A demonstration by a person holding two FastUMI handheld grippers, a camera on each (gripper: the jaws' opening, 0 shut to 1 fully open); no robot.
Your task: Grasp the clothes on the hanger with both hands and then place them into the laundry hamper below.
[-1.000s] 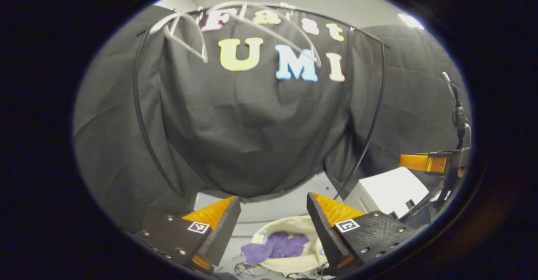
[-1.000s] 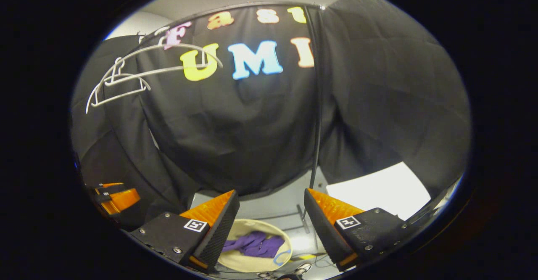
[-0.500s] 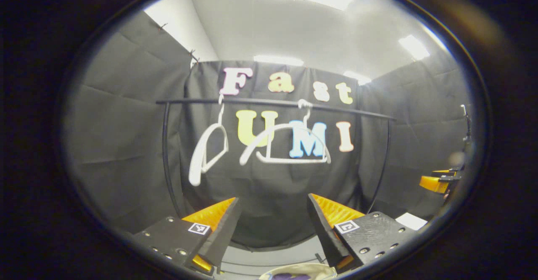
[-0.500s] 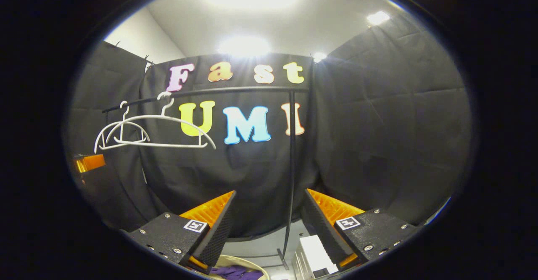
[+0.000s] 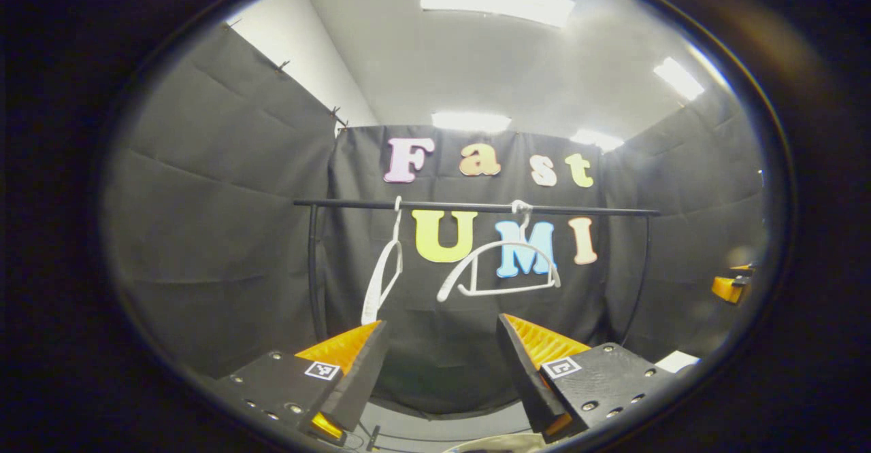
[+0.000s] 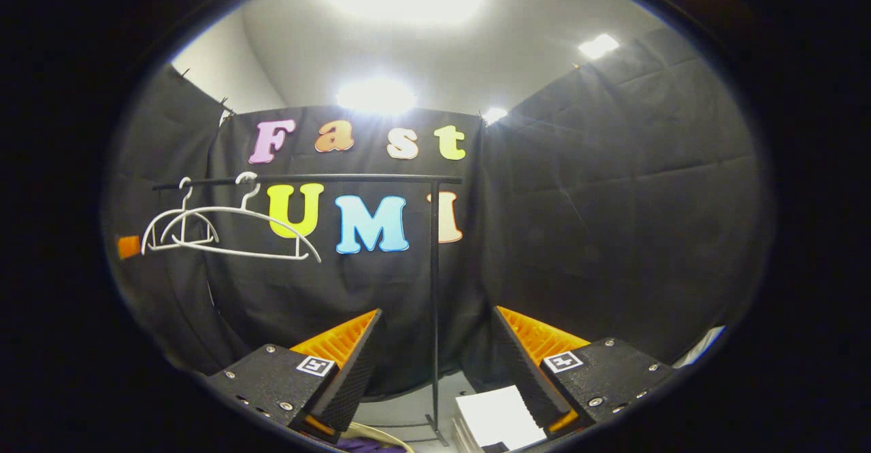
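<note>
Left gripper [image 5: 441, 364] and right gripper [image 6: 435, 361]: jaws wide apart, nothing held or touched. Two bare white hangers [image 5: 500, 269] on the black rail [image 5: 476, 207]. Purple clothes [image 6: 357, 445] down in the hamper [image 6: 381, 435].

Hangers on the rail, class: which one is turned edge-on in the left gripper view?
The left hanger, near the rail's upright; the right hanger shows its full arch.

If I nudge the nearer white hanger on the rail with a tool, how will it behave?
The white hanger looks thin and bare, so probably light. It hangs by one hook on the round black rail, so it would likely swing and slide sideways. It may knock the second hanger beside it.
</note>
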